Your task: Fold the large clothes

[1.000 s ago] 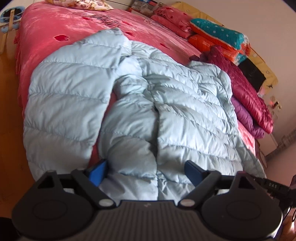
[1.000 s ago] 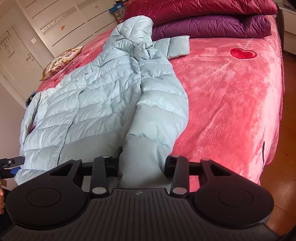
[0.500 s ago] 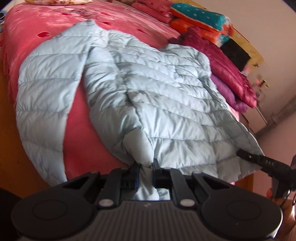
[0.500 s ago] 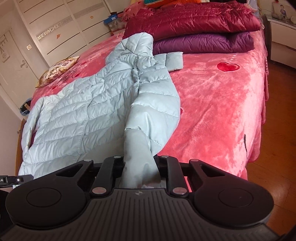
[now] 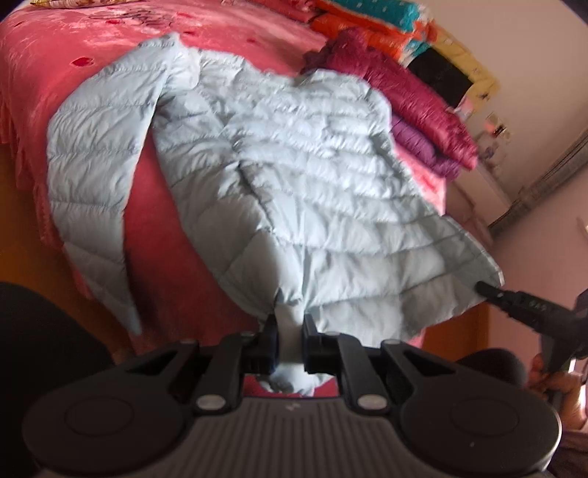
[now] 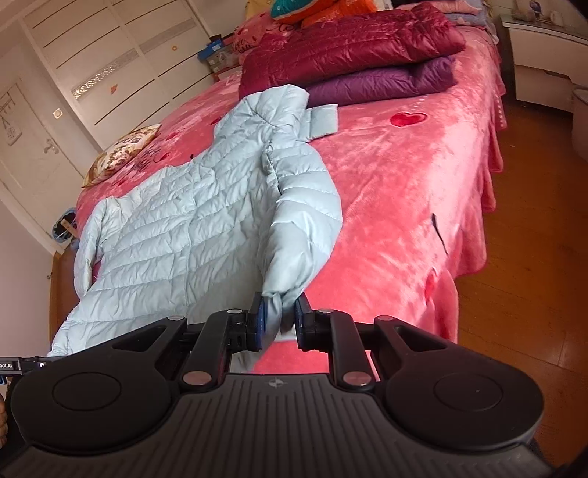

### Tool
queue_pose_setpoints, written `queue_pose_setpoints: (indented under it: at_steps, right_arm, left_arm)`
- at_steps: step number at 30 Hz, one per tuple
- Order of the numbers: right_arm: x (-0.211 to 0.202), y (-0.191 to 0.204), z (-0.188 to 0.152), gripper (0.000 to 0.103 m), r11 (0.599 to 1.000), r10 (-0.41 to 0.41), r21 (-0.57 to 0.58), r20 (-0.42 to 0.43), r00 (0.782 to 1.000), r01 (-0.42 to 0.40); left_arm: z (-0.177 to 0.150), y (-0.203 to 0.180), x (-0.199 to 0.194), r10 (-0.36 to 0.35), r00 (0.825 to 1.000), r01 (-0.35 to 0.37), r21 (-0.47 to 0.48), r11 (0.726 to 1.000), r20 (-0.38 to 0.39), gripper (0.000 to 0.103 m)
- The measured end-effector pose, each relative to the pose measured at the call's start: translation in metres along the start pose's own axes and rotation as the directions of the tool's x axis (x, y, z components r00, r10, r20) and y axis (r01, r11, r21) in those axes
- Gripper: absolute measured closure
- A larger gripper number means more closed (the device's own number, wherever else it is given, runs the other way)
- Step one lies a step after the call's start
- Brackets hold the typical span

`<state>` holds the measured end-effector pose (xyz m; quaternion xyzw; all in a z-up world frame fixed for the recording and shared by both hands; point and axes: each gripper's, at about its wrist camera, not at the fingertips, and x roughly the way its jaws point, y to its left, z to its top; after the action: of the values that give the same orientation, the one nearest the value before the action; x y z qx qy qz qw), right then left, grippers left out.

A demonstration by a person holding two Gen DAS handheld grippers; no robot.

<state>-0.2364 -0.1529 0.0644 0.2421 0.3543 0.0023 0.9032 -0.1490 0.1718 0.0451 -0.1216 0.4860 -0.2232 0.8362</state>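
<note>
A light blue puffer jacket (image 5: 312, 176) lies spread on the pink bedspread (image 5: 73, 55), one sleeve (image 5: 95, 176) hanging towards the left bed edge. My left gripper (image 5: 290, 331) is shut on the jacket's bottom hem, with fabric bunched between the pads and raised off the bed. In the right wrist view the same jacket (image 6: 176, 235) stretches away, and my right gripper (image 6: 279, 316) is shut on the end of its other sleeve (image 6: 305, 206), held up above the bedspread (image 6: 404, 191). The right gripper's tip (image 5: 514, 299) shows at the jacket's right corner.
Folded maroon (image 6: 349, 47) and purple (image 6: 386, 82) jackets are stacked at the head side, with bright pillows (image 5: 367, 14) behind. A patterned cushion (image 6: 121, 152) lies by the white wardrobe doors (image 6: 92, 55). Wooden floor (image 6: 533, 257) borders the bed.
Both grippers went from open around the jacket to shut on it. They have pulled back and up, so the jacket lies stretched flatter and its held edges are lifted.
</note>
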Motion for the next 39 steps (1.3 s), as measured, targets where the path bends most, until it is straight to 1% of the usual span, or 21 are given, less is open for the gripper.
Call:
queue_pose_setpoints:
  at_steps: [1, 3, 6, 7, 8, 9, 10, 11, 12, 13, 14, 15, 17, 18, 19, 23, 27, 31, 33, 35, 39]
  right_arm:
    - [0.002, -0.001, 0.000, 0.083, 1.000, -0.013, 0.006, -0.005, 1.000, 0.013]
    - [0.005, -0.003, 0.003, 0.083, 0.999, -0.031, 0.017, -0.007, 0.999, 0.031]
    - [0.005, -0.007, 0.006, 0.077, 0.998, -0.043, 0.039, 0.009, 0.999, 0.042]
    - [0.005, -0.006, 0.005, 0.072, 0.998, -0.047, 0.046, 0.018, 0.999, 0.047]
    - [0.004, -0.008, 0.006, 0.063, 0.997, -0.052, 0.055, 0.029, 0.998, 0.050]
    - [0.002, -0.011, 0.006, 0.056, 0.996, -0.059, 0.066, 0.043, 0.997, 0.056]
    - [0.000, -0.012, 0.007, 0.039, 0.996, -0.062, 0.073, 0.057, 0.996, 0.058]
    - [-0.003, -0.014, 0.008, 0.032, 0.995, -0.068, 0.077, 0.070, 0.995, 0.063]
    - [-0.006, -0.016, 0.008, 0.033, 0.995, -0.075, 0.078, 0.083, 0.994, 0.069]
    - [-0.007, -0.017, 0.009, 0.032, 0.994, -0.081, 0.081, 0.094, 0.992, 0.074]
    - [-0.008, -0.019, 0.010, 0.030, 0.993, -0.088, 0.090, 0.102, 0.991, 0.079]
    - [-0.007, -0.021, 0.012, 0.028, 0.991, -0.095, 0.101, 0.110, 0.989, 0.084]
    - [-0.005, -0.022, 0.015, 0.015, 0.988, -0.109, 0.119, 0.131, 0.985, 0.094]
    - [-0.003, -0.023, 0.019, 0.012, 0.988, -0.116, 0.122, 0.140, 0.983, 0.099]
    - [0.000, -0.023, 0.022, 0.005, 0.987, -0.124, 0.122, 0.153, 0.981, 0.105]
    - [0.018, -0.021, 0.042, 0.003, 0.984, -0.165, 0.104, 0.207, 0.964, 0.146]
    - [0.045, -0.030, 0.073, 0.002, 0.979, -0.192, 0.119, 0.263, 0.945, 0.166]
    - [0.082, -0.037, 0.108, 0.002, 0.978, -0.170, 0.162, 0.278, 0.945, 0.128]
    - [0.102, -0.041, 0.123, 0.001, 0.979, -0.149, 0.174, 0.273, 0.950, 0.103]
    - [0.123, -0.044, 0.136, 0.001, 0.977, -0.135, 0.195, 0.264, 0.955, 0.084]
    - [0.167, -0.050, 0.161, 0.001, 0.973, -0.141, 0.209, 0.215, 0.966, 0.096]
  left_arm:
    - [0.001, 0.000, 0.002, 0.018, 1.000, -0.018, 0.004, 1.000, -0.004, 0.094]
    - [0.003, -0.002, -0.003, 0.020, 1.000, -0.020, 0.010, 1.000, 0.013, 0.093]
    - [0.007, -0.010, -0.018, 0.055, 0.996, -0.057, 0.036, 0.998, 0.065, 0.088]
    - [0.009, -0.015, -0.024, 0.070, 0.993, -0.075, 0.055, 0.996, 0.092, 0.080]
    - [0.011, -0.019, -0.030, 0.082, 0.989, -0.091, 0.073, 0.993, 0.120, 0.071]
    - [0.014, -0.022, -0.036, 0.093, 0.985, -0.107, 0.089, 0.990, 0.147, 0.065]
    - [0.017, -0.026, -0.041, 0.097, 0.980, -0.116, 0.105, 0.988, 0.172, 0.058]
    - [0.020, -0.029, -0.044, 0.099, 0.976, -0.123, 0.118, 0.985, 0.194, 0.055]
    - [0.024, -0.033, -0.046, 0.098, 0.972, -0.127, 0.130, 0.983, 0.213, 0.053]
    - [0.029, -0.036, -0.046, 0.092, 0.970, -0.127, 0.143, 0.982, 0.227, 0.049]
    - [0.034, -0.039, -0.043, 0.085, 0.967, -0.124, 0.156, 0.980, 0.238, 0.044]
    - [0.039, -0.043, -0.038, 0.084, 0.965, -0.128, 0.169, 0.977, 0.248, 0.043]
    - [0.052, -0.050, -0.025, 0.093, 0.962, -0.143, 0.186, 0.972, 0.256, 0.043]
    - [0.059, -0.053, -0.017, 0.084, 0.962, -0.138, 0.196, 0.971, 0.261, 0.043]
    - [0.067, -0.055, -0.008, 0.071, 0.961, -0.129, 0.203, 0.971, 0.269, 0.042]
    - [0.098, -0.068, 0.030, 0.034, 0.953, -0.100, 0.208, 0.973, 0.303, 0.039]
    - [0.130, -0.083, 0.073, 0.014, 0.941, -0.092, 0.217, 0.972, 0.339, 0.036]
    - [0.153, -0.085, 0.118, 0.019, 0.933, -0.093, 0.189, 0.977, 0.359, 0.034]
    - [0.161, -0.082, 0.139, 0.056, 0.929, -0.132, 0.185, 0.974, 0.367, 0.034]
    - [0.165, -0.075, 0.156, 0.077, 0.927, -0.153, 0.181, 0.972, 0.368, 0.033]
    - [0.174, -0.058, 0.180, 0.096, 0.929, -0.157, 0.146, 0.977, 0.358, 0.031]
